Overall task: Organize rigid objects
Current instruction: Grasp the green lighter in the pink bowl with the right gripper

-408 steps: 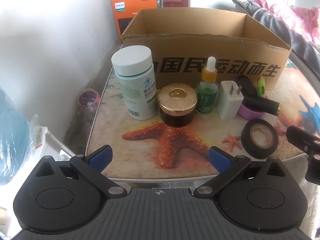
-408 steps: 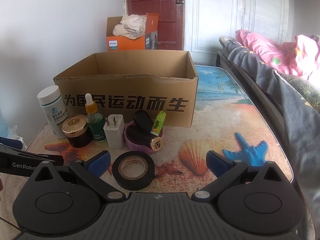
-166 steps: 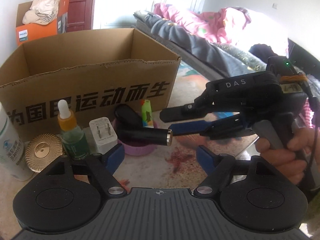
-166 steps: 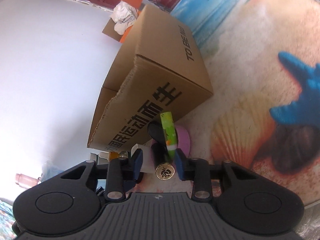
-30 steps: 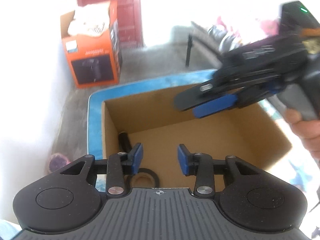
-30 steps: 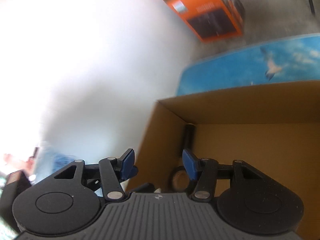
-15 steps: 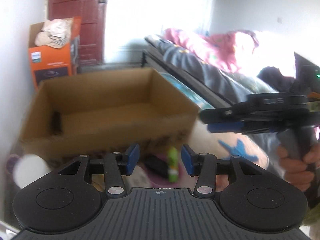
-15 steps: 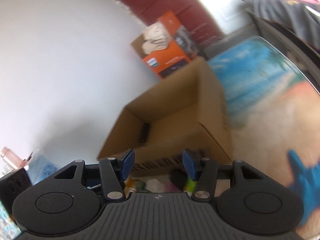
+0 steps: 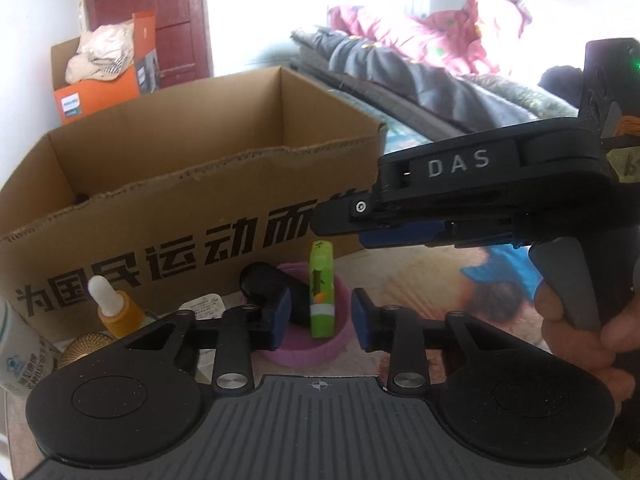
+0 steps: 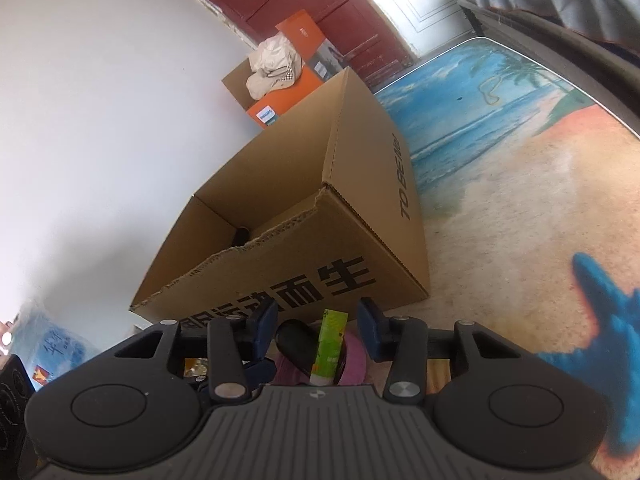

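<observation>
A green lighter and a black oval object lie in a purple dish in front of the cardboard box. My left gripper is open, its blue pads either side of the lighter, not touching. My right gripper is open above the same dish, the lighter between its pads. In the left wrist view the right gripper hovers above the dish. A dark item lies inside the box.
A dropper bottle, white charger, gold-lidded jar and white pill bottle stand left of the dish. An orange box sits behind. A bed runs along the right.
Both grippers have come down from over the box to the purple dish in front of it and now straddle the green lighter.
</observation>
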The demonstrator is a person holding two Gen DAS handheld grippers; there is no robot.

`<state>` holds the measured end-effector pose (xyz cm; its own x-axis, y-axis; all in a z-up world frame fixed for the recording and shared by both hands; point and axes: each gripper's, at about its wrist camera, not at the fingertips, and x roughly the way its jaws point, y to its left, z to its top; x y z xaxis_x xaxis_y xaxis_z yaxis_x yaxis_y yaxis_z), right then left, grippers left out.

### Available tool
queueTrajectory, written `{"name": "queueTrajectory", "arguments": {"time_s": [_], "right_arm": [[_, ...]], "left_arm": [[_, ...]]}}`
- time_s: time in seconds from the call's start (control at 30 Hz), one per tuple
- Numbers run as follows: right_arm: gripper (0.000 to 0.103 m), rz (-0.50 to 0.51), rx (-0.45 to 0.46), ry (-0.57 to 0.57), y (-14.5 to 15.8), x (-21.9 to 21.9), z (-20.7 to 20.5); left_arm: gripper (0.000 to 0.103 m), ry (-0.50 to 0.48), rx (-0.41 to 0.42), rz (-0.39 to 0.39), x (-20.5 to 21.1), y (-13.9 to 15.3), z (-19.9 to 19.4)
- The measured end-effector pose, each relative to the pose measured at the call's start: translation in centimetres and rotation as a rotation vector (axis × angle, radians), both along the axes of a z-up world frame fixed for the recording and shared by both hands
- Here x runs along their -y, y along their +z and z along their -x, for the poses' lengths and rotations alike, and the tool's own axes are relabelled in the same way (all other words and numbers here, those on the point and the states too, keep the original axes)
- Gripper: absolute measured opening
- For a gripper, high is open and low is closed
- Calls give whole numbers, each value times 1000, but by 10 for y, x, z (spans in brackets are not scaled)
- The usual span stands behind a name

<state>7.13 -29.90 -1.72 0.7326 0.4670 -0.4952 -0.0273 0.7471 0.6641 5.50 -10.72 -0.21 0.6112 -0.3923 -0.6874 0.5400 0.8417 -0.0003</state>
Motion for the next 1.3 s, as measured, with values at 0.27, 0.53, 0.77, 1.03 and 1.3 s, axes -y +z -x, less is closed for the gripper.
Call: {"name": "queueTrajectory", "arguments": {"time_s": [0.27, 0.53, 0.77, 1.03, 1.3], "right_arm": [[36, 4, -27, 33, -13, -8, -12], [18, 34, -9, 50, -8, -13, -5], [17, 58, 18, 61, 2, -16, 8], [17, 48, 9, 71, 0, -18, 9], [17, 32, 3, 71, 0, -17, 8]], "left_arm": [[23, 5, -33, -26, 3, -9, -7], [23, -1, -33, -38, 7, -11, -6], [23, -11, -9, -62, 16, -12, -4], [17, -7, 0, -63, 18, -12, -3], [17, 0, 1, -62, 17, -10, -4]]}}
